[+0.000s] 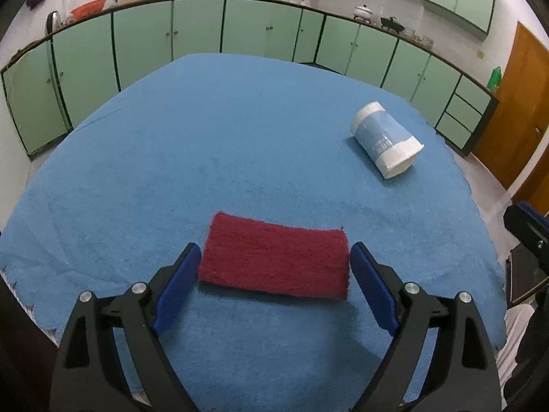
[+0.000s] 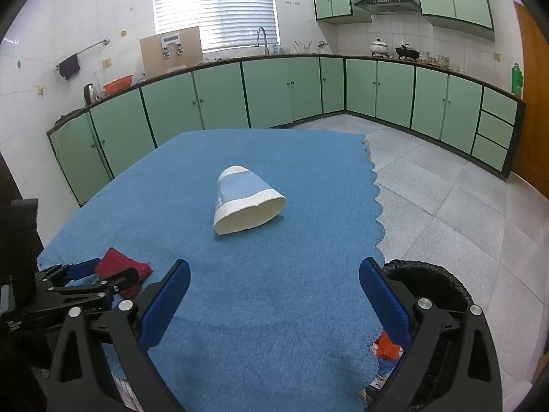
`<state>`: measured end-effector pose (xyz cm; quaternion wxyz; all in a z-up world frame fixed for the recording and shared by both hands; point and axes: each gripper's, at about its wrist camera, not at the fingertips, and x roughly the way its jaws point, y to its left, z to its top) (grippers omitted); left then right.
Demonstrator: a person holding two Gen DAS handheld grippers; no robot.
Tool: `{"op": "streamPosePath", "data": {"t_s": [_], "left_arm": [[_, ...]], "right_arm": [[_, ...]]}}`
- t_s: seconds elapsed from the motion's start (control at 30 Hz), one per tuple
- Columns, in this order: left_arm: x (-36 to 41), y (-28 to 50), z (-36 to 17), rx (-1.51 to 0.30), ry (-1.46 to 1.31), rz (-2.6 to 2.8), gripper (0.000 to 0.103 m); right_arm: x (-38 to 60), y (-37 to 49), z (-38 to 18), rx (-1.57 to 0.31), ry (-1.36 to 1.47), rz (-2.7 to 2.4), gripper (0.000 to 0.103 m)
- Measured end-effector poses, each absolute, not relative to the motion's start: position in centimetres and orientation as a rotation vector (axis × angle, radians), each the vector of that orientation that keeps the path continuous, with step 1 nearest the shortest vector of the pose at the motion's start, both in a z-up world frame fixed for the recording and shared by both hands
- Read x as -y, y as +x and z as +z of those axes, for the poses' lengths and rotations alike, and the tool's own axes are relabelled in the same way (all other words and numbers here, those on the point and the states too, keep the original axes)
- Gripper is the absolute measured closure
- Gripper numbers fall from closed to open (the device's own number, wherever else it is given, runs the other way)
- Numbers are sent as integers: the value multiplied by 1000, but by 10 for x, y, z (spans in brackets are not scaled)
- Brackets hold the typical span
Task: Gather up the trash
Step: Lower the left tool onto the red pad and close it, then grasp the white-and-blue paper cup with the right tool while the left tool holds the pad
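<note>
A dark red scouring pad (image 1: 274, 261) lies flat on the blue table cloth (image 1: 223, 144). My left gripper (image 1: 274, 257) is open, with its blue pads on either side of the pad's near half, not closed on it. The same pad (image 2: 118, 264) and left gripper (image 2: 103, 273) show at the lower left of the right wrist view. A crushed white and blue paper cup (image 1: 386, 142) lies on its side at the right; it is ahead of my right gripper (image 2: 274, 274), which is open and empty over the cloth. The cup (image 2: 245, 199) has its mouth facing me.
A bin with a black liner (image 2: 432, 274) stands on the floor off the table's right edge, with orange and other trash (image 2: 386, 345) inside. Green cabinets (image 2: 274, 89) run along the walls behind. The tiled floor (image 2: 446, 206) lies to the right.
</note>
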<state>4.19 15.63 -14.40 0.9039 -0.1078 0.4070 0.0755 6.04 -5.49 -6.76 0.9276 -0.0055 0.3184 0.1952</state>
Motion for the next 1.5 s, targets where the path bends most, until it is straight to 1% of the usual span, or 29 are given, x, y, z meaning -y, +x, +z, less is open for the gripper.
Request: {"op": "streamPosePath", "data": {"t_s": [0.1,0.33,0.73,1.0,1.5], "left_arm": [[-152,45,-145,-846,-207,156,17],[-150,43,-144,-839,-204,176,20],[-152,42,-116,-755,-210,190,21],[-169,66,-107,-727,-205,232,20],[-201,102,-110,-738,-199,296,20]], "right_arm": [[57,61,-68,-651,-7,397,6],[60,61,-67,-649,-4,395,6],[54,73,-59,-614,-7,412,6],[28,107,-57,-612,-21,454,6],[-18,180,-79,-710,-26,511,6]]}}
